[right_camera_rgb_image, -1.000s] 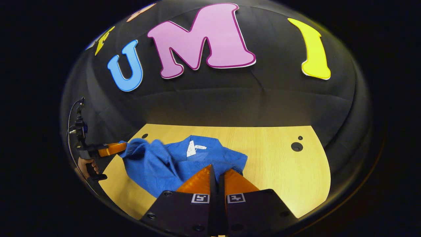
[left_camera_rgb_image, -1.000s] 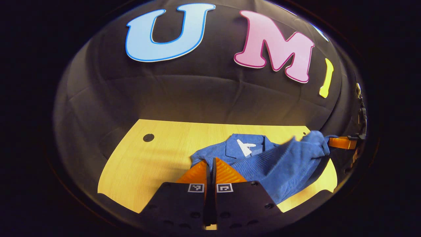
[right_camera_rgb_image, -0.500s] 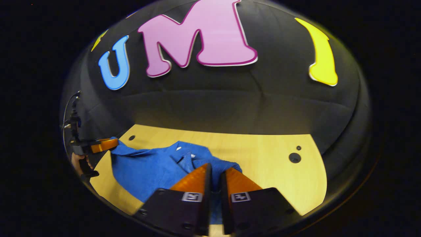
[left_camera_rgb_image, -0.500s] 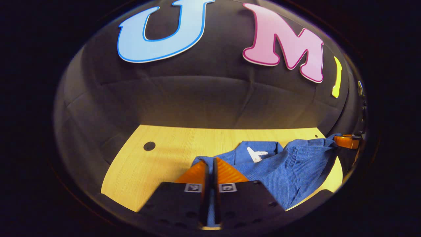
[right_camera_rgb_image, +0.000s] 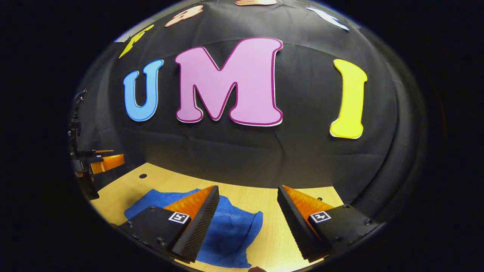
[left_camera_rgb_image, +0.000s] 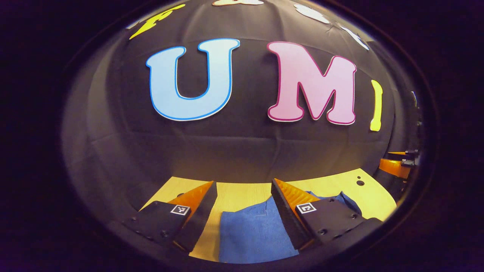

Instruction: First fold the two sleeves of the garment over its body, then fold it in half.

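Blue ribbed knit garment (left_camera_rgb_image: 249, 232) lies flat on the pale wooden worktop (left_camera_rgb_image: 242, 190), bundled into a compact block with a straight left edge. No loose sleeve trails out to either side, so the sleeves look already laid over the body; by the short, doubled shape the halving fold looks done as well, though the far end of the cloth is hidden behind the fingers.

Left hand-held gripper (left_camera_rgb_image: 244, 202): fingers spread wide, nothing between them, raised clear above the cloth. The gap straddles the garment's near portion.

Right hand-held gripper (right_camera_rgb_image: 247, 206): likewise wide apart and empty, poised over the garment's (right_camera_rgb_image: 227, 226) right end, where the rounded fold edge sits on the worktop (right_camera_rgb_image: 272, 226).

Reading: both pairs of fingers are parted and lifted because the fabric is let go; the pile holds its shape by resting on itself, nothing pinning it.

From the right gripper view, the left hand-held gripper shows off at the left margin. Dark round holes in the worktop sit well apart from the cloth.

Risk: the knit may spring open slightly at the fold.
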Available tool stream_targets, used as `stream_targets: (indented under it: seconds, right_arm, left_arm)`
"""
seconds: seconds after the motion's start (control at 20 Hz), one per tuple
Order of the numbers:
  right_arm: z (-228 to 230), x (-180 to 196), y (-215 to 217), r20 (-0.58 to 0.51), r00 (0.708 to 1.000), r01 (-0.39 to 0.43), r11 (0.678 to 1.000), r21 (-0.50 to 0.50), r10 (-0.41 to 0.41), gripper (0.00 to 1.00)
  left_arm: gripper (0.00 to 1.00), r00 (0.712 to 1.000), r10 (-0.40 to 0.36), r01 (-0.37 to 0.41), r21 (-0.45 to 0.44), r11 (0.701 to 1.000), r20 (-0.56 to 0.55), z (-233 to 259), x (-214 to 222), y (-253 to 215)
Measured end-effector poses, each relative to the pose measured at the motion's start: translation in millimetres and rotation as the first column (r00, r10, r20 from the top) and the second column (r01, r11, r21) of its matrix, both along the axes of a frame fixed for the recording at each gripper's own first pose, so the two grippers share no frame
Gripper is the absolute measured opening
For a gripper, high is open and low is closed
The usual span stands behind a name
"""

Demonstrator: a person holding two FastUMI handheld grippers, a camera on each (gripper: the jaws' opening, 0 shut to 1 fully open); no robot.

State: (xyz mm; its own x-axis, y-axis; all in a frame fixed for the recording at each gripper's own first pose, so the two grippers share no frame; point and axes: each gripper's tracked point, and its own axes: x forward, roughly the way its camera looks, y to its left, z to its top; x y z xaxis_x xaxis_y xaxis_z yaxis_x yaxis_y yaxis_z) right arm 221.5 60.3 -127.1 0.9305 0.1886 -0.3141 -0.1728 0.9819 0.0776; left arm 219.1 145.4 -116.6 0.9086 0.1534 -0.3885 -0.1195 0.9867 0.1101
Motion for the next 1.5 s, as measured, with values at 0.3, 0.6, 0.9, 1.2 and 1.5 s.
stream_targets:
  seconds: [0.3,0.6,0.9,1.2,1.5]
  right_arm:
    - [18.1,-65.7,2.9,0.039,0.999,0.002,1.000,0.007,-0.002,0.98]
    - [46.7,-134.4,13.7,0.120,0.992,0.019,0.999,0.037,-0.023,0.98]
    - [57.4,-205.4,28.2,0.154,0.987,0.044,0.998,0.049,-0.051,0.97]
    - [49.9,-261.4,58.8,0.151,0.988,0.014,0.998,0.067,-0.024,0.97]
    - [72.6,-257.4,69.8,0.168,0.986,-0.015,0.997,0.077,0.002,0.97]
  left_arm:
    - [0.84,0.992,0.025,-0.025,-0.002,1.000,0.120,36.4,-68.1,-8.4]
    - [0.84,0.964,0.040,-0.057,0.056,0.997,0.264,67.0,-146.4,8.6]
    - [0.82,0.964,0.052,-0.060,0.023,0.998,0.262,67.5,-225.5,13.4]
    - [0.82,0.961,0.032,-0.040,0.025,0.999,0.275,74.0,-284.4,0.9]
    - [0.82,0.945,0.009,-0.011,0.006,1.000,0.327,98.9,-295.8,-14.6]
